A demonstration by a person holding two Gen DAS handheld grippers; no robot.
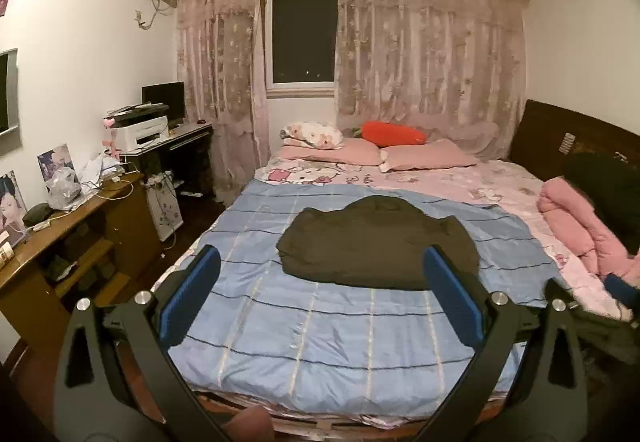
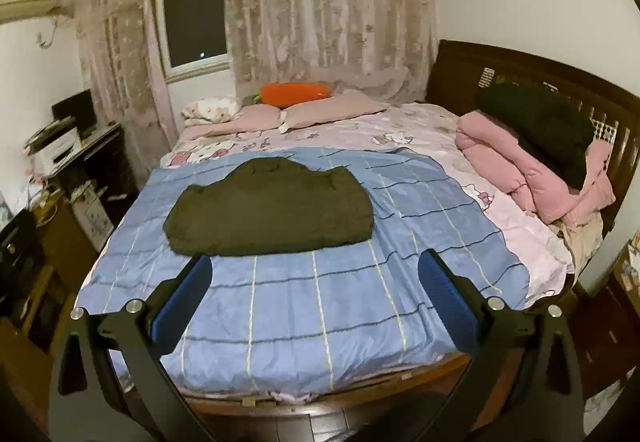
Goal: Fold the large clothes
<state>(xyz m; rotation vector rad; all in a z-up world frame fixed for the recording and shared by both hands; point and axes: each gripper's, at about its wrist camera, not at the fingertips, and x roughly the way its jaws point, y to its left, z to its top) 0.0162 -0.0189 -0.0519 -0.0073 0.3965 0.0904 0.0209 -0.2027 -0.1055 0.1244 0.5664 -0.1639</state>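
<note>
A dark olive garment (image 1: 376,242) lies folded into a compact bundle on the blue striped quilt (image 1: 320,326) in the middle of the bed. It also shows in the right wrist view (image 2: 272,208) on the quilt (image 2: 320,306). My left gripper (image 1: 322,262) is open and empty, held above the foot of the bed short of the garment. My right gripper (image 2: 316,266) is open and empty, also back from the garment near the foot of the bed. The right gripper's tip shows at the right edge of the left wrist view (image 1: 618,288).
A folded pink quilt (image 2: 532,170) with a black garment (image 2: 540,126) on it lies at the bed's right by the dark headboard (image 2: 500,70). Pink pillows (image 1: 428,158) and an orange plush (image 1: 394,132) lie at the far side. A cluttered wooden desk (image 1: 68,230) stands left.
</note>
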